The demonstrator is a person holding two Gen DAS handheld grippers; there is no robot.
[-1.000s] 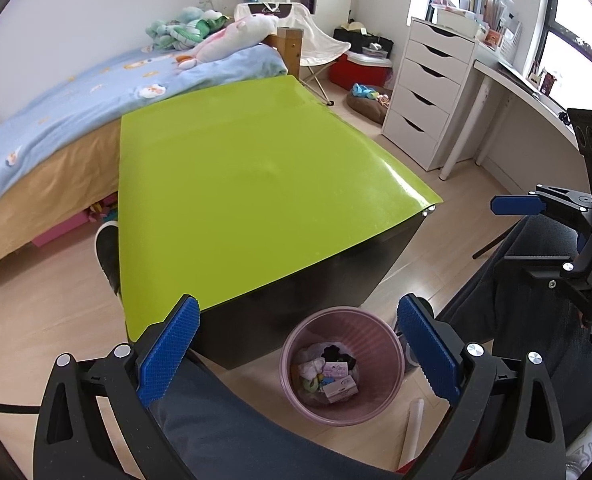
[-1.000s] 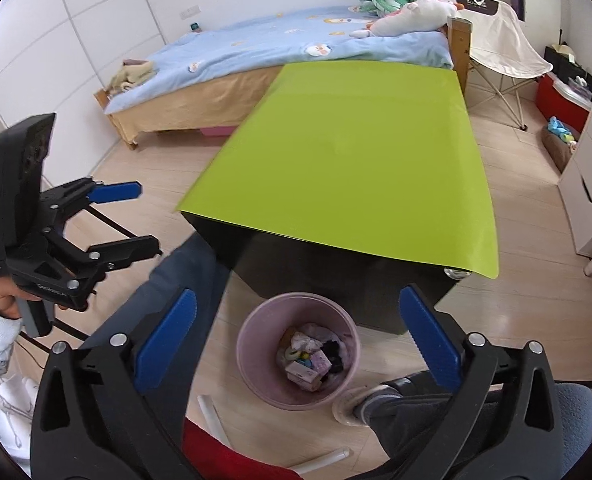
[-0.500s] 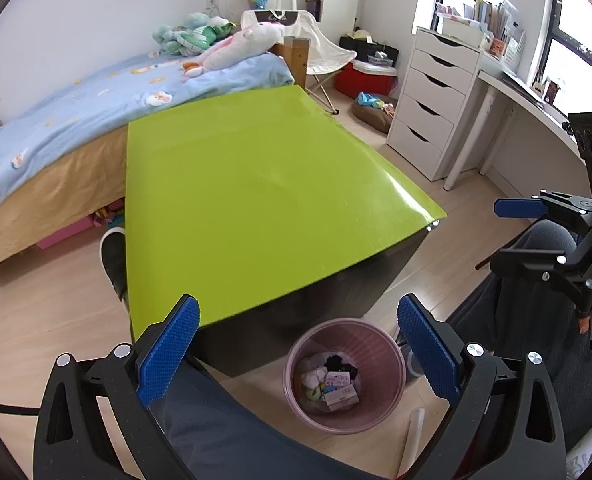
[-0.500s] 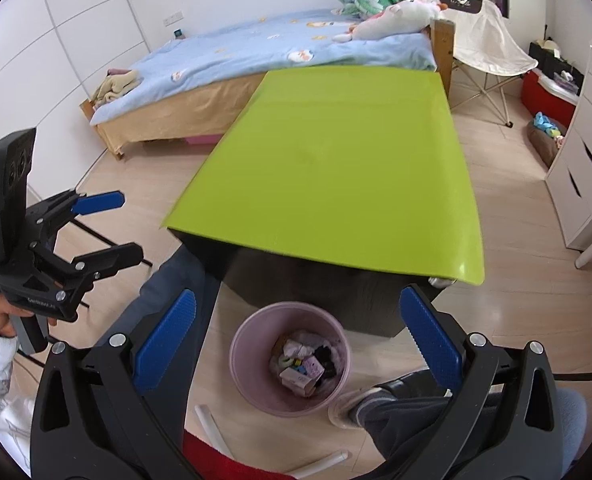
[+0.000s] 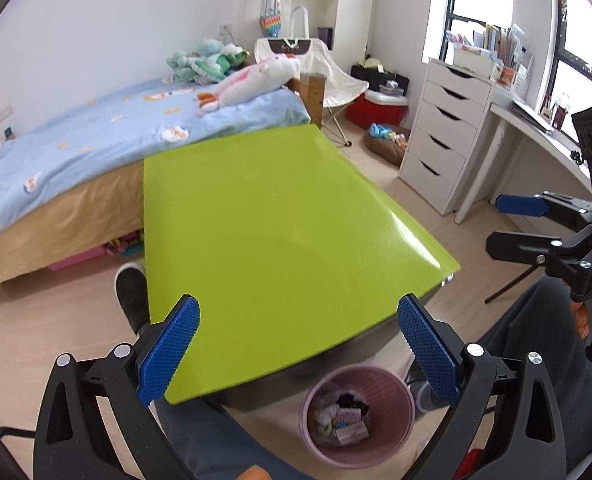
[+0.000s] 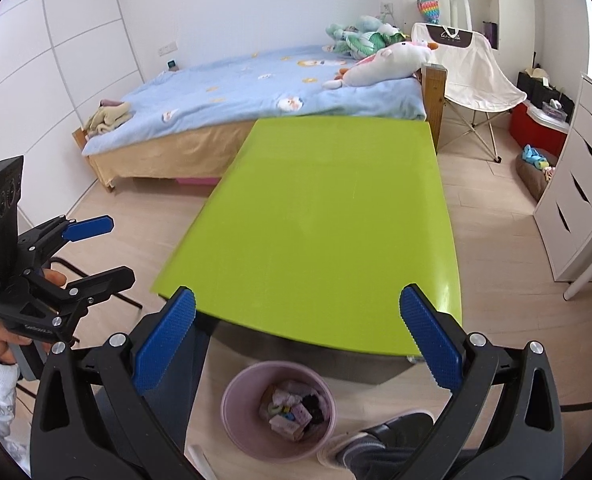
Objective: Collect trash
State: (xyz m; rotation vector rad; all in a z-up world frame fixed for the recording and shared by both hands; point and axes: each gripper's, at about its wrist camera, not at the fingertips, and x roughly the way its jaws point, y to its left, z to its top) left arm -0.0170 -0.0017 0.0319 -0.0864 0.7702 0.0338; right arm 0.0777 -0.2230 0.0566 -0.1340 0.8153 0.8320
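Note:
A pink trash bin (image 5: 357, 416) stands on the floor at the near edge of the lime-green table (image 5: 280, 236); it holds several bits of trash (image 5: 341, 420). It also shows in the right wrist view (image 6: 278, 410), with the trash (image 6: 294, 408) inside. My left gripper (image 5: 297, 350) is open and empty, above the table's near edge. My right gripper (image 6: 297, 344) is open and empty over the same edge. Each gripper shows in the other's view, the right one (image 5: 515, 224) and the left one (image 6: 96, 252), both open. The green tabletop (image 6: 319, 232) is bare.
A bed (image 5: 96, 148) with a blue cover and plush toys lies beyond the table. A white drawer unit (image 5: 443, 136) and desk stand at the right. A folding chair (image 6: 471, 68) stands by the bed end. My legs and shoe (image 6: 379, 440) are beside the bin.
Both grippers have risen and tilted up, so the bin has slid lower in both views and more of the room shows. Both stay open and empty.

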